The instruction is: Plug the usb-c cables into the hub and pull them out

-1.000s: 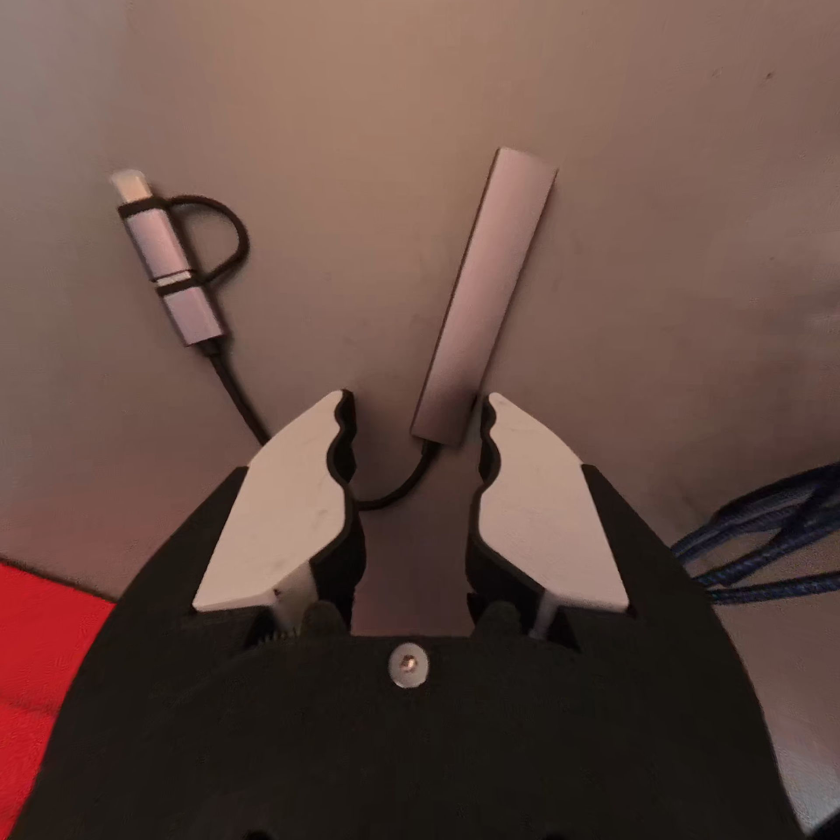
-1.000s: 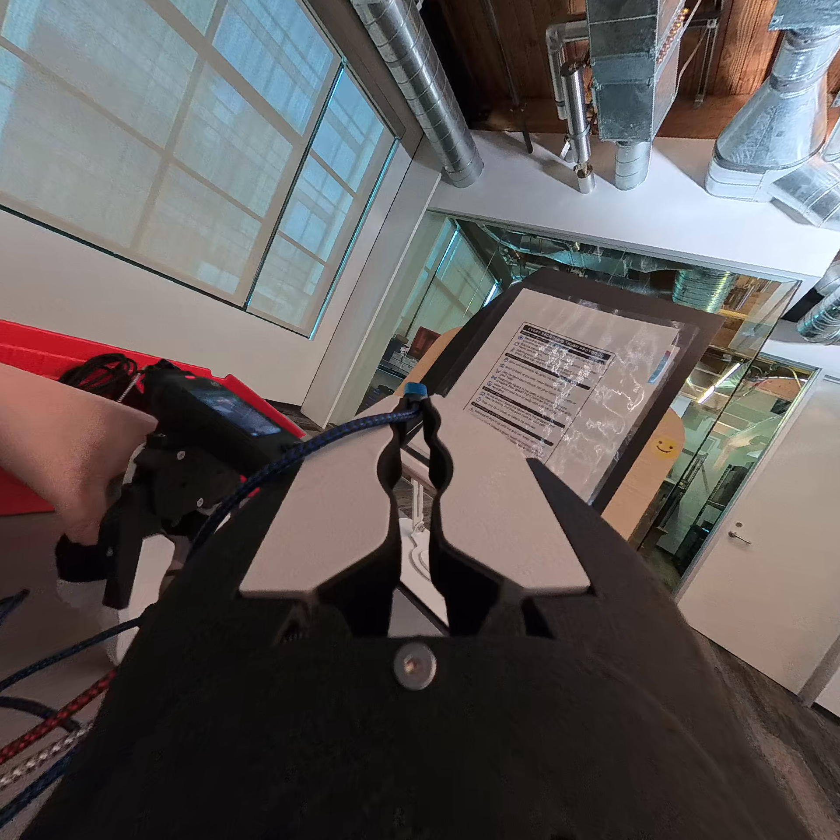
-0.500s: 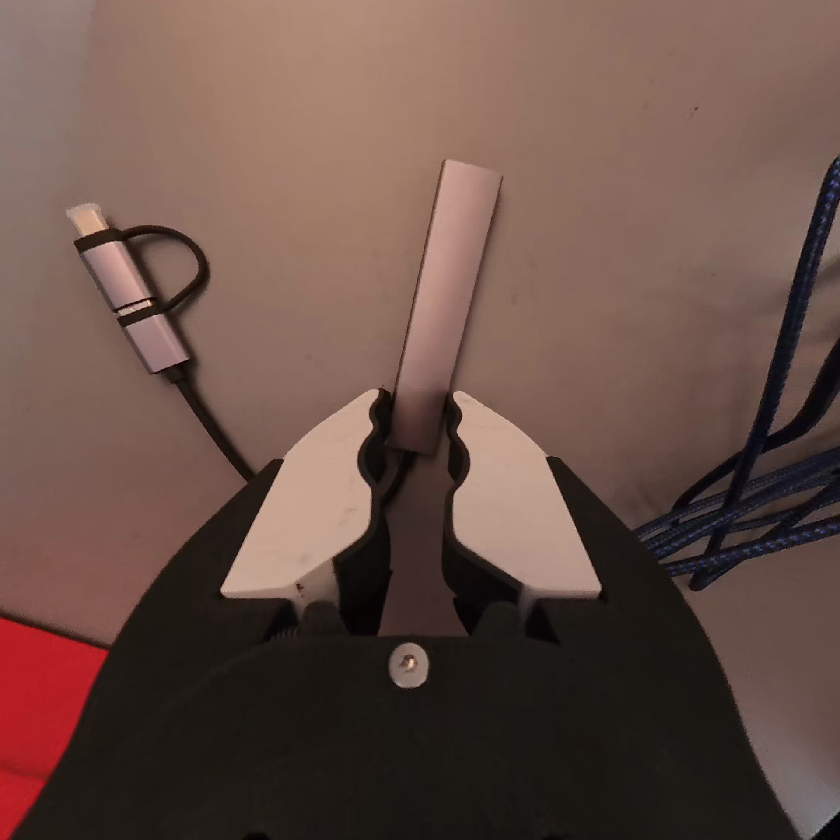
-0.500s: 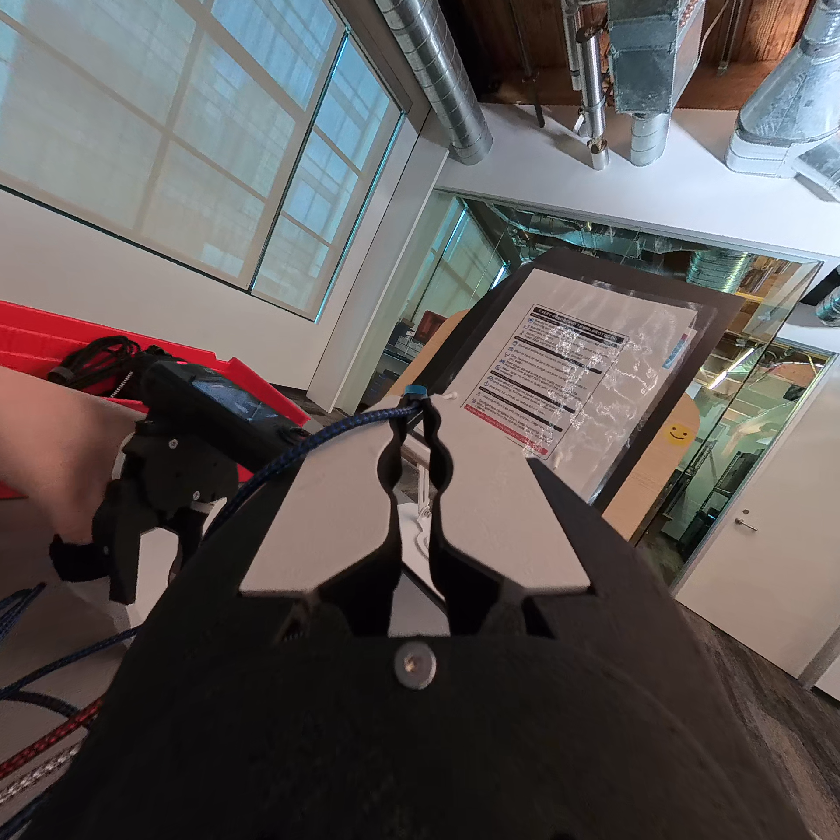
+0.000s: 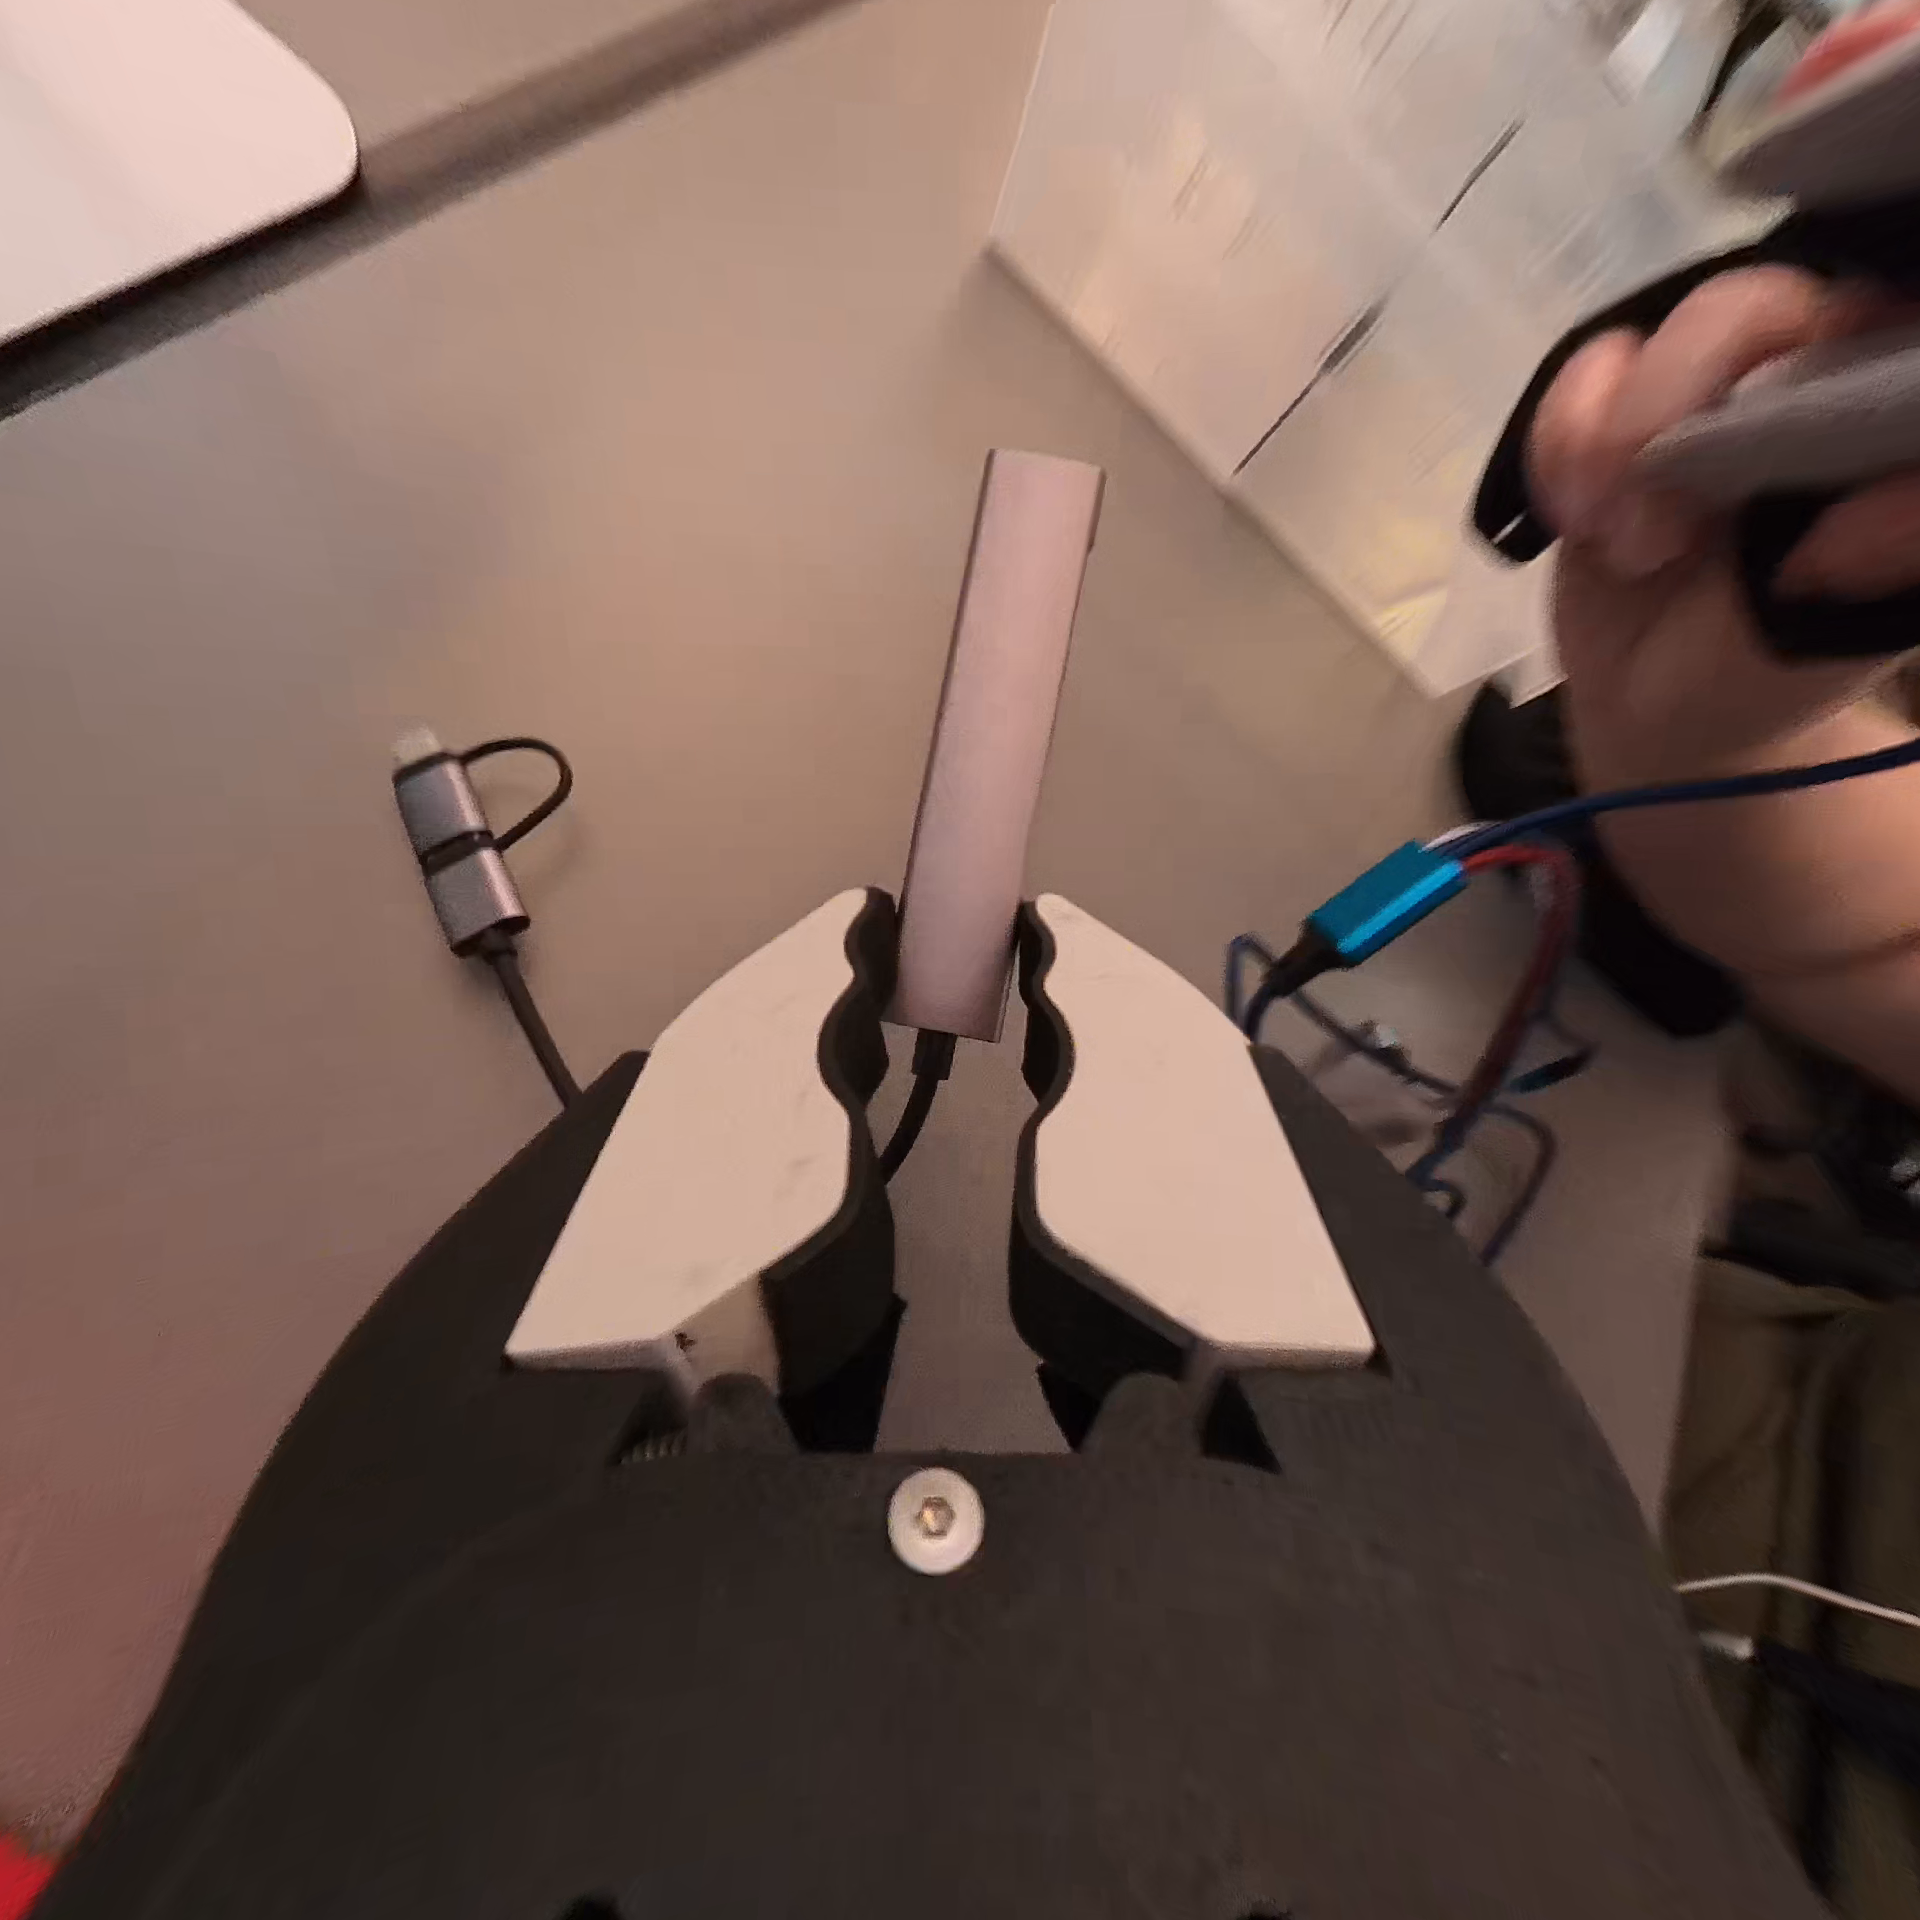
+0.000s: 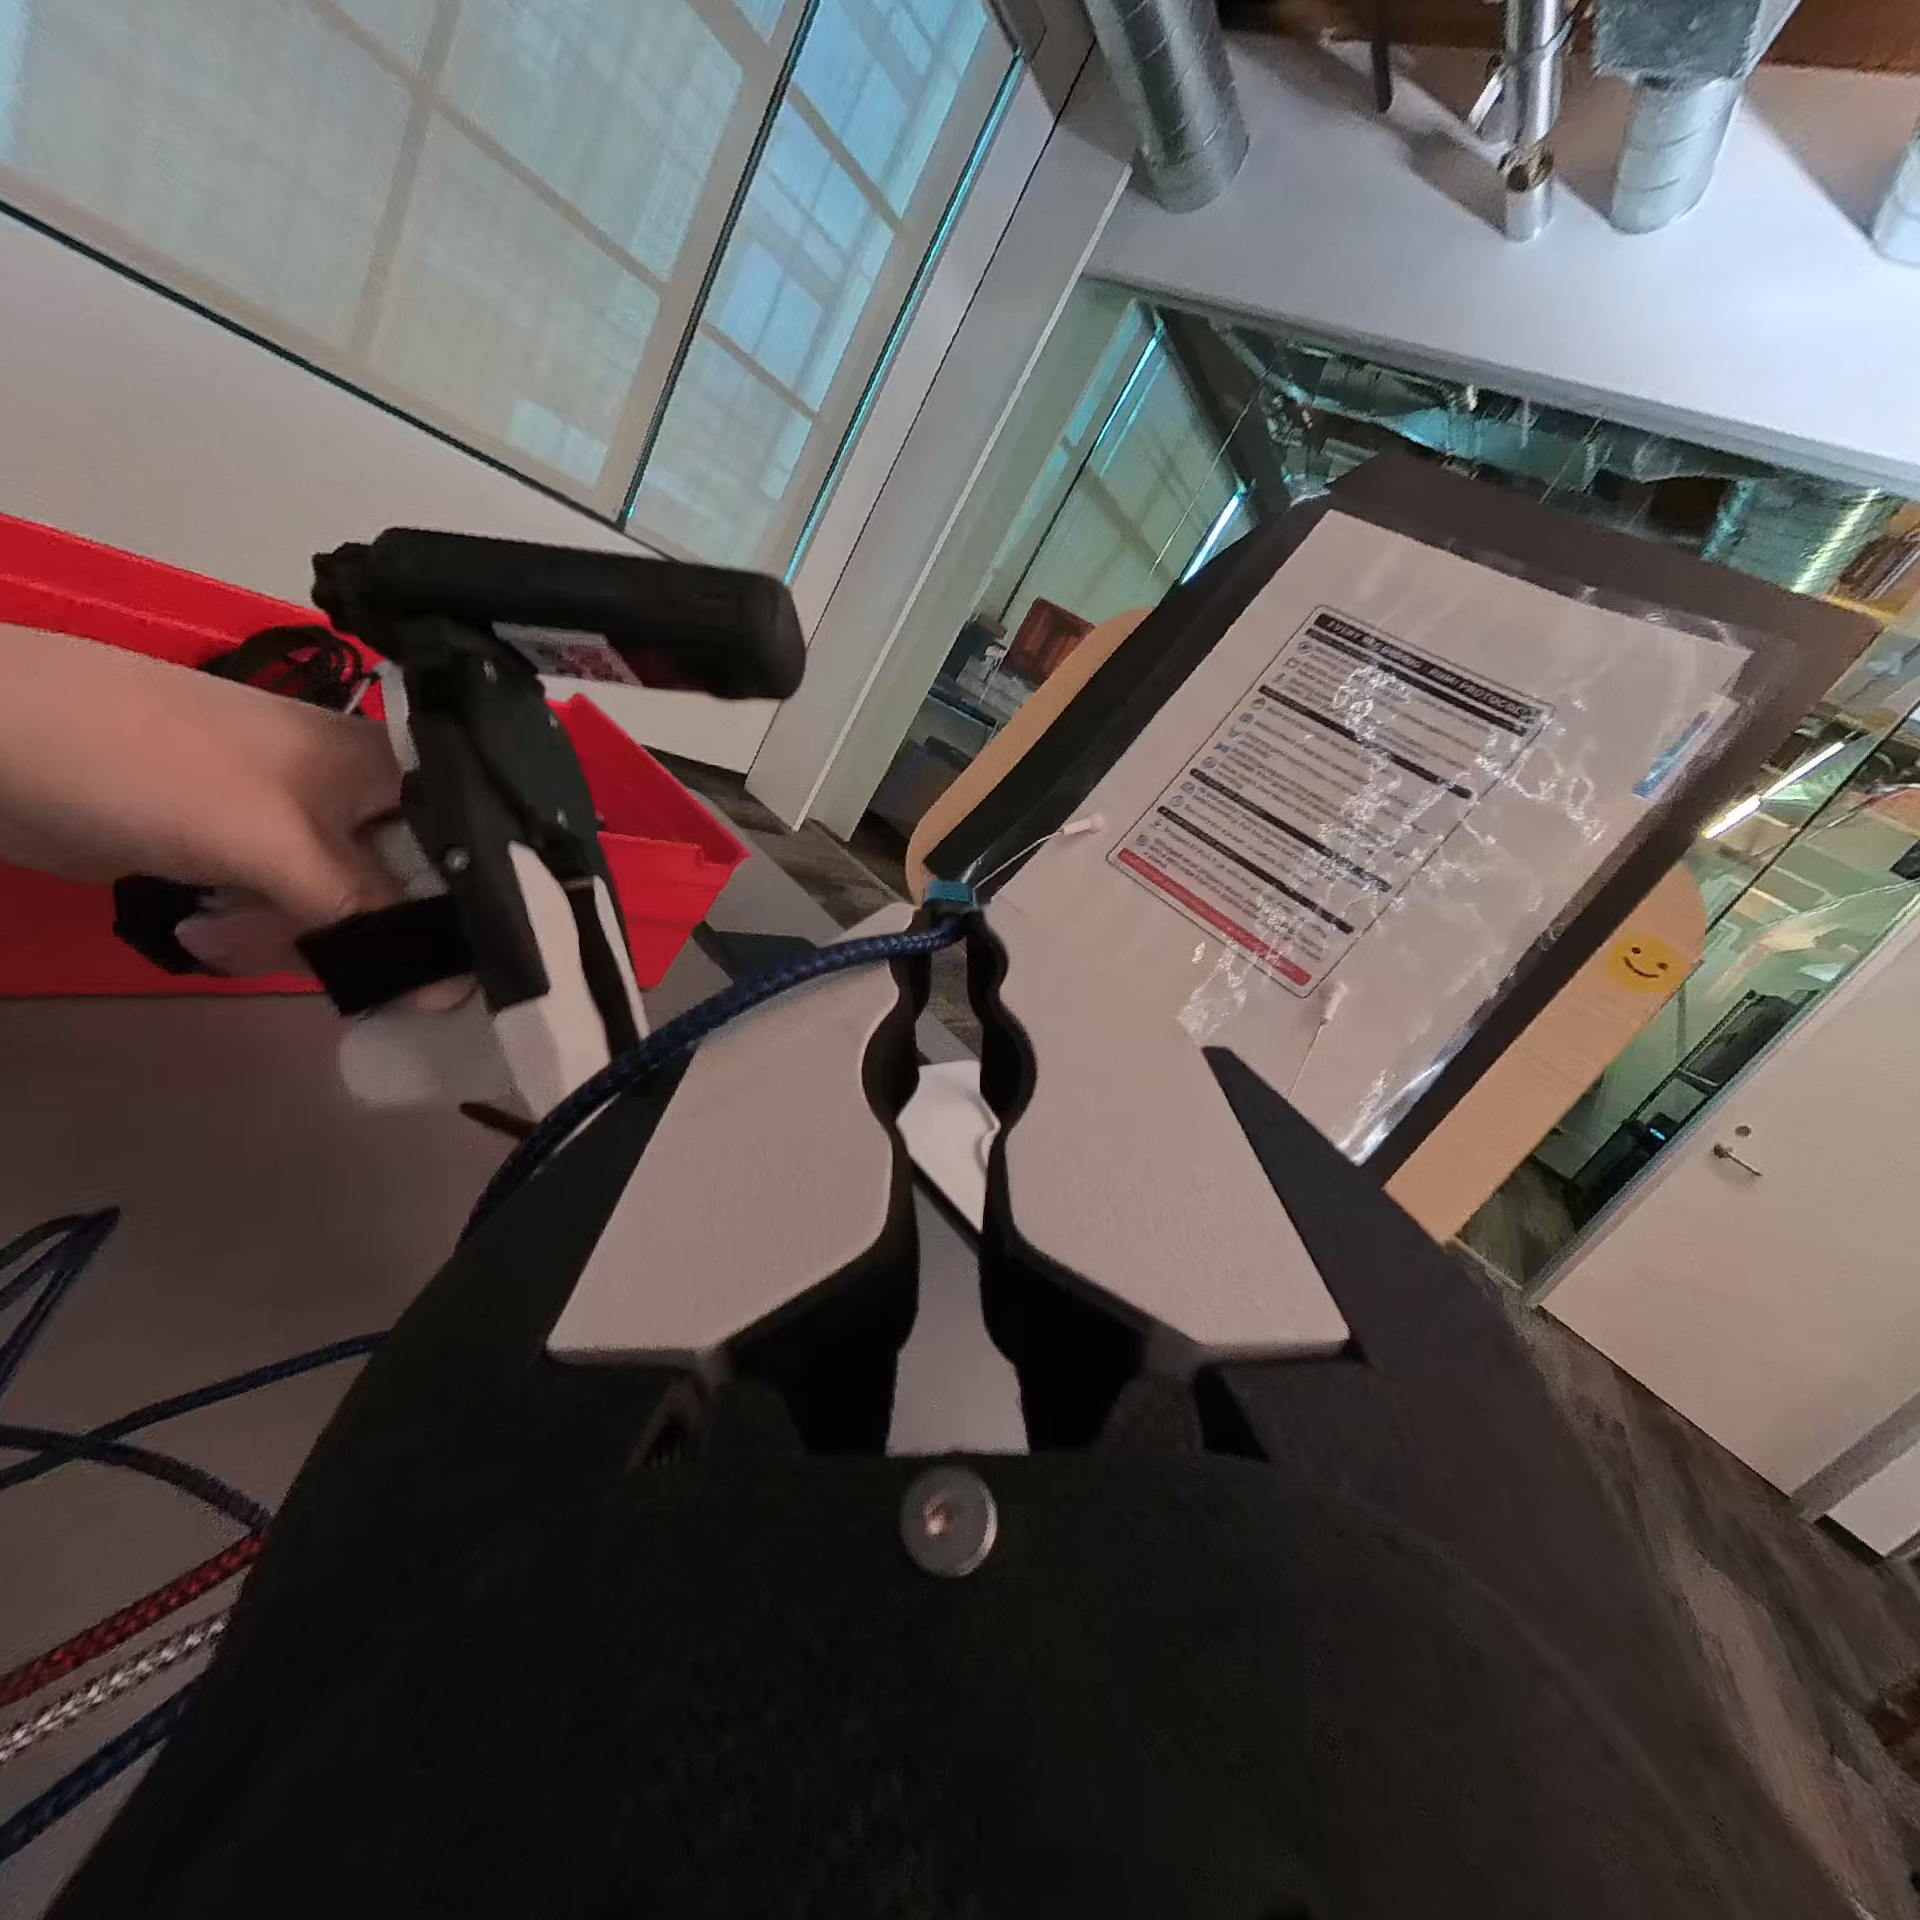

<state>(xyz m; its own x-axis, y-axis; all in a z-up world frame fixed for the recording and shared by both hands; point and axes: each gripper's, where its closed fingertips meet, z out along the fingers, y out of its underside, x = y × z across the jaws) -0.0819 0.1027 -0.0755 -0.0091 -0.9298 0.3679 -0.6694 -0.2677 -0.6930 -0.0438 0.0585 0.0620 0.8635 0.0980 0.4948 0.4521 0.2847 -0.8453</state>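
Centre frame: your left gripper (image 5: pixel 951 971) jaws clamp hub (image 5: pixel 1003 727) near end, steadying it above tabletop (image 5: pixel 312 623). Your right gripper (image 6: pixel 943 935) jaws pinch blue cable (image 6: pixel 727 1013) near plug, ready for insertion.

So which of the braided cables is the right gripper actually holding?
The dark blue braided cable, pinched at the right gripper by its blue plug end; the red and grey-white ones lie loose on the table.

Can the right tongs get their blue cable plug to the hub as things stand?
Probably yes: the left tongs grip only the hub near its tail, leaving its long sides exposed. The right tongs hold the blue cable.
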